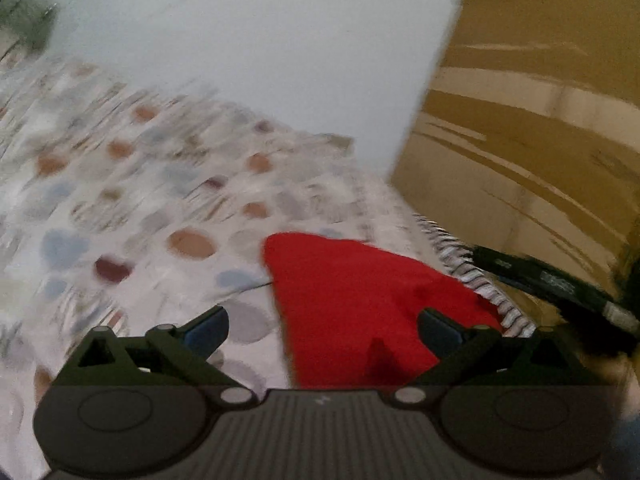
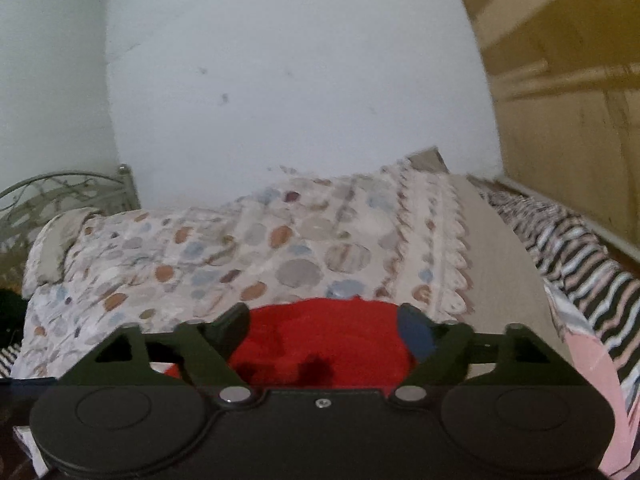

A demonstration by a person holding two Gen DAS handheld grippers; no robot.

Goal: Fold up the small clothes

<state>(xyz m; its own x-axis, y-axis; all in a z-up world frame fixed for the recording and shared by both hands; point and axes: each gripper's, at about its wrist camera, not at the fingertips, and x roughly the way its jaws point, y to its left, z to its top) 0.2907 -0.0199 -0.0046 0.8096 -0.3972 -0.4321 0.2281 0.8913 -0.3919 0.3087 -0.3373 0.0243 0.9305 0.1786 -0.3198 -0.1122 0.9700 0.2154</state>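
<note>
A small red garment [image 1: 352, 304] lies on the patterned bedspread [image 1: 140, 200]. In the left wrist view my left gripper [image 1: 322, 326] is open just above it, its right finger over the cloth and its left finger over the bedspread. In the right wrist view the red garment [image 2: 320, 340] lies between and under the fingers of my right gripper [image 2: 324, 320], which is open. Neither gripper holds the cloth. The garment's near part is hidden behind the gripper bodies. The left wrist view is blurred.
The bedspread [image 2: 240, 248] covers a bed against a white wall [image 2: 280, 80]. A striped cloth [image 2: 580, 264] lies along the bed's right edge beside a wooden wardrobe [image 2: 560, 100]. A metal bed frame [image 2: 60, 192] stands at the left. The other gripper's arm [image 1: 552, 280] shows at right.
</note>
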